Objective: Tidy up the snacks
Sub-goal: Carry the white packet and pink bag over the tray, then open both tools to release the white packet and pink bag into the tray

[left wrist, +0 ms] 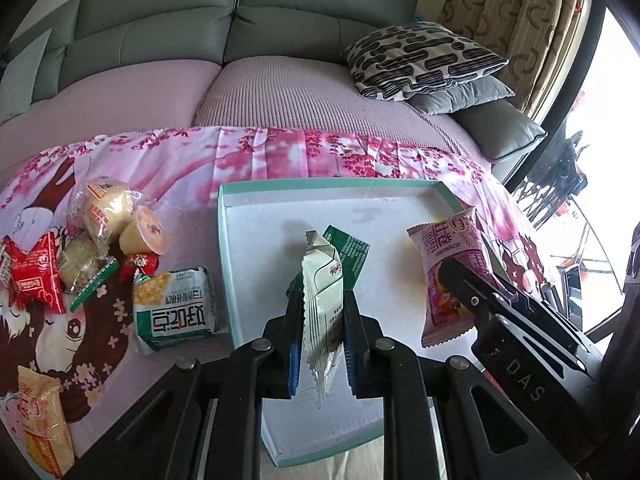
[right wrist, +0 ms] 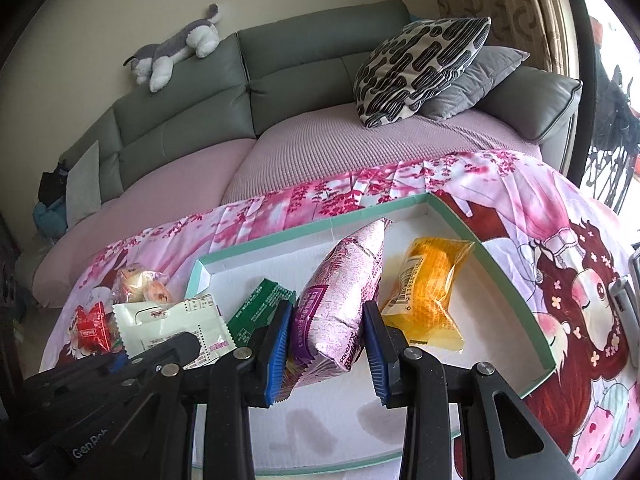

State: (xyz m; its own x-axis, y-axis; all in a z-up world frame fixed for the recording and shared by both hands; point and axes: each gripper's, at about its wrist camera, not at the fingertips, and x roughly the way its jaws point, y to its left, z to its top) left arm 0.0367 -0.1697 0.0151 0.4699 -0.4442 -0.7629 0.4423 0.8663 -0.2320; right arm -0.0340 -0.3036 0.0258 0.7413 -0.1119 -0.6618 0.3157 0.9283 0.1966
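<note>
A white tray with a teal rim [left wrist: 320, 184] lies on a pink floral cloth. Over its middle my left gripper [left wrist: 322, 292] is shut on a pale white-green snack packet [left wrist: 322, 280], held upright between the blue pads. That packet [right wrist: 172, 324] also shows at the left of the right wrist view. My right gripper [right wrist: 328, 312] is shut on a purple-pink snack packet [right wrist: 340, 280] above the tray's right half [right wrist: 512, 280]. In the left wrist view this packet [left wrist: 444, 256] and the right gripper [left wrist: 460, 276] appear at the right. A yellow packet [right wrist: 428, 292] and a green packet [right wrist: 260, 308] lie in the tray.
Left of the tray is a pile of snacks: wrapped buns [left wrist: 104, 208], a red packet [left wrist: 36, 276], a green-white corn packet [left wrist: 176, 308] and an orange packet [left wrist: 44, 428]. Behind the cloth is a grey sofa with patterned cushions [left wrist: 424, 60].
</note>
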